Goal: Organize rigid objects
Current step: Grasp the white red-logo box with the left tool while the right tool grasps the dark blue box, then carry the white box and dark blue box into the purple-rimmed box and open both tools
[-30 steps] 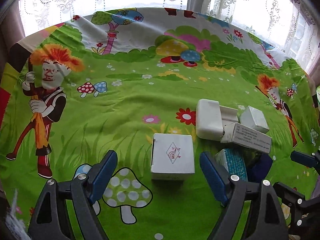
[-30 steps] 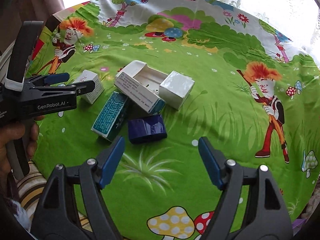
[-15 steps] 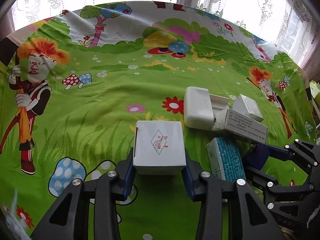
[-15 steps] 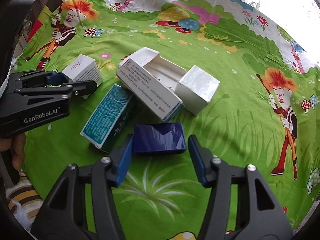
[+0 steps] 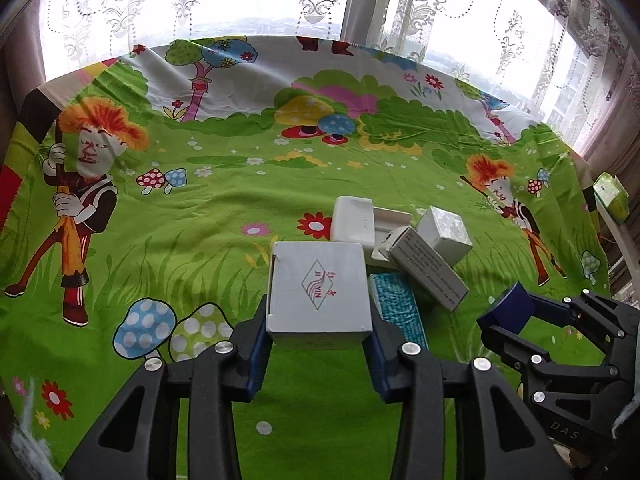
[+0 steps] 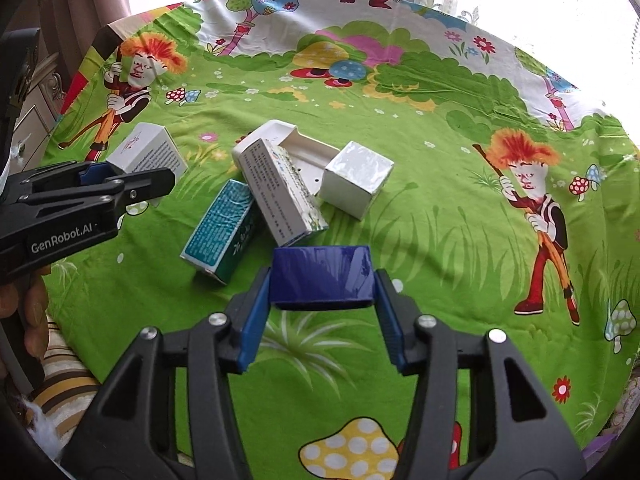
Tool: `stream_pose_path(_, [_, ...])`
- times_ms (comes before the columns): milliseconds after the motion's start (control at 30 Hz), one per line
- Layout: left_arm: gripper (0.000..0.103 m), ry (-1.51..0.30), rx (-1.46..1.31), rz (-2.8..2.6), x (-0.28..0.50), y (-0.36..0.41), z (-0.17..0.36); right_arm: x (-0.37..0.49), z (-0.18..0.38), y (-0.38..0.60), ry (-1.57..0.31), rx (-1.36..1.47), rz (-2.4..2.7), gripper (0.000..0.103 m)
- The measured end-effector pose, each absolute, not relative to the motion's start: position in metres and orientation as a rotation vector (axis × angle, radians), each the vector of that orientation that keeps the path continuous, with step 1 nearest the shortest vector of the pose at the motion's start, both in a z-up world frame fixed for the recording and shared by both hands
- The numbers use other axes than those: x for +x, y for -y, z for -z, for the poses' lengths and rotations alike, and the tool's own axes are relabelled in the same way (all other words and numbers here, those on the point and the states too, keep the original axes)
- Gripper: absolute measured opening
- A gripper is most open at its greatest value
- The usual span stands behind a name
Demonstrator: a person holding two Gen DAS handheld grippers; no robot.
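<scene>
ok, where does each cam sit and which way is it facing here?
Left wrist: on the left gripper, angled down along its fingers at the white logo box it clamps; own fingers show.
Right wrist: on the right gripper, angled down at the clamped blue box; a hand shows.
Shared: the teal box pile, each other's gripper.

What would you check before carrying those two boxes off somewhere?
1. Left tongs clamped on the white box: ok.
2. Right tongs clamped on the blue box: ok.
3. Both boxes clear of the cloth: cannot tell.
4. Teal box, long printed box, square white box and open tray left out of the grips: ok.
5. A place to put them: cannot tell, none marked.
</scene>
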State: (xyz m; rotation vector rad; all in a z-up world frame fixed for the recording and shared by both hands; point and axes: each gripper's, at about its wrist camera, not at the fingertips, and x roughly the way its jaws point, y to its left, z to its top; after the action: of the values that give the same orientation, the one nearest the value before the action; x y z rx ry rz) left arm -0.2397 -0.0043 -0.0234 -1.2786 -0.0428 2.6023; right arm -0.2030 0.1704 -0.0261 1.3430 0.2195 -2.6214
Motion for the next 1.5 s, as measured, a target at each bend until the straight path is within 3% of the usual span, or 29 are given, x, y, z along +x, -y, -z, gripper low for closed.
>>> stream_pose_path(567, [0.042, -0.009, -1.185, -2.424, -0.158, -0.083, -0.018, -0.115, -0.025, -0.258, 0.038, 1.264, 2.785, 0.054])
stream_pose_path(1100, [0.042, -0.208, -1.116, -2.115, -0.073, -0.223, -0.033, 0.005, -0.01, -0.417, 0.345, 1.362, 2.946, 0.054])
stream_pose_path(1500, [0.042, -0.381, -1.052, -1.874, -0.018, -0.294, -0.035, 0.082, -0.006, -0.506, 0.417, 1.459, 3.124, 0.054])
